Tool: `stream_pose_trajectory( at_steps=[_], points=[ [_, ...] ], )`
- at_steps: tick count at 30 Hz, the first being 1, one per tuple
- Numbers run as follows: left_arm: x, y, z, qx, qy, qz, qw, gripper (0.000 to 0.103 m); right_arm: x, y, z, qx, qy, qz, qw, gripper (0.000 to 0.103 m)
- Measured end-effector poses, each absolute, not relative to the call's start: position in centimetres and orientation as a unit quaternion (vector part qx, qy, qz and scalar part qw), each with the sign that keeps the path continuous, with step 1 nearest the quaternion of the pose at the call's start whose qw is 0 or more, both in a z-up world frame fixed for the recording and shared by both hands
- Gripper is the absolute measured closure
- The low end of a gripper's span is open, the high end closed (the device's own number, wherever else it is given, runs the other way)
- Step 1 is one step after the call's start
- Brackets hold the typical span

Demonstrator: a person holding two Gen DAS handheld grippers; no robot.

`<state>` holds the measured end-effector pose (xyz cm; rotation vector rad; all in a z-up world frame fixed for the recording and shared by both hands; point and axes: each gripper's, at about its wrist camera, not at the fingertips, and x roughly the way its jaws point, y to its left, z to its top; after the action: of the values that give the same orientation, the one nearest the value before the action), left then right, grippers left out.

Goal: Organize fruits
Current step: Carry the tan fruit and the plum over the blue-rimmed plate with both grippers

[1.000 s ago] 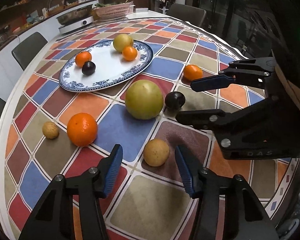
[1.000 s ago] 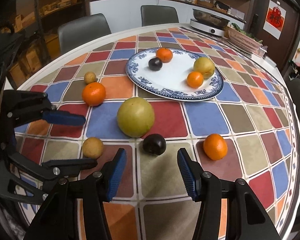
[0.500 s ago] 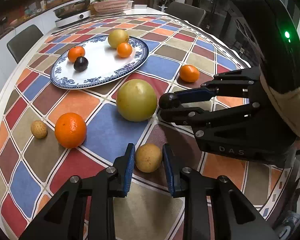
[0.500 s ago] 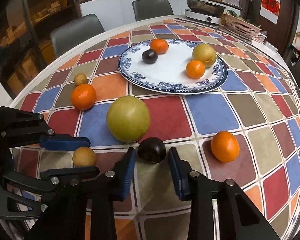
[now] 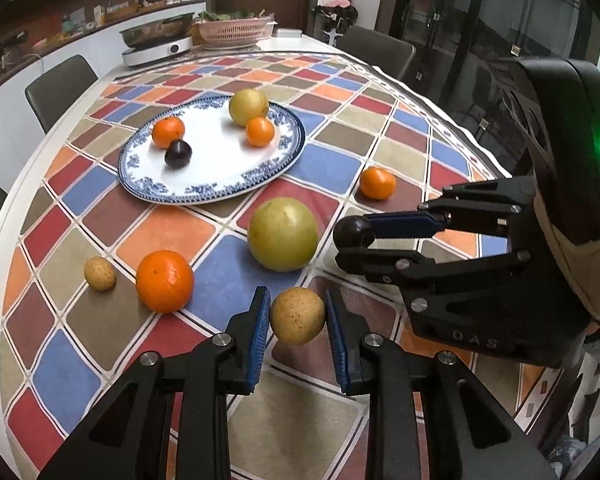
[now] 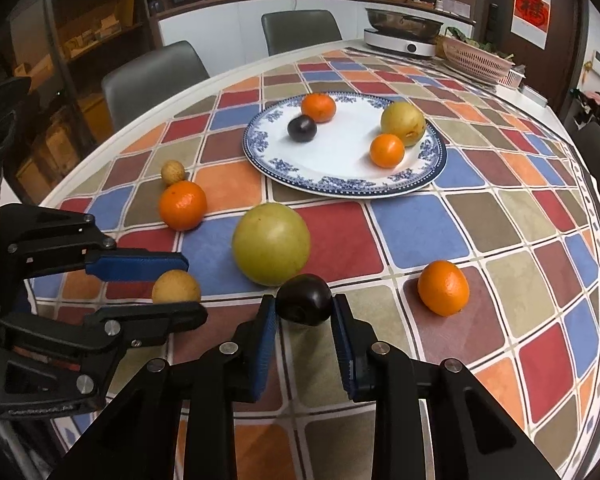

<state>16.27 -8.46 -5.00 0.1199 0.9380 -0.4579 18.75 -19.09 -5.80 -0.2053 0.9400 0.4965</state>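
Table, round, under a checked cloth of many colours; bears all items below.
Plate, blue-rimmed, white, toward the far side; holds two oranges, one yellow-green fruit and one dark plum.
Left gripper: jaws closed on a small tan fruit, pads pressing both its sides, near the table's front edge.
Right gripper: jaws closed on a dark plum, just in front of the large fruit.
Large green-yellow fruit: loose on the cloth, between plate and grippers.
Big orange: loose, left of the left gripper.
Small orange: loose, well apart at right.
Small tan fruit, second: loose, just beside the big orange.
Step in hand, by judgement: both pieces gripped, lift not yet clear. Next move calls for raising both, carrying them over the large fruit, and setting them down on bare plate without nudging what already lies there.
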Motion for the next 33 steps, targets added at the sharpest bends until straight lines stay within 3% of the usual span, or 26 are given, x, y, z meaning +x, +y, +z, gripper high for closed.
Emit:
stream_pose_trajectory(
  at_steps=[33],
  points=[
    [18.3,-5.5,2.8,0.046,0.360,-0.200,0.910,0.075,18.5,-18.0,2.5,-0.050,0.370,0.206,0.905,0.074]
  ],
)
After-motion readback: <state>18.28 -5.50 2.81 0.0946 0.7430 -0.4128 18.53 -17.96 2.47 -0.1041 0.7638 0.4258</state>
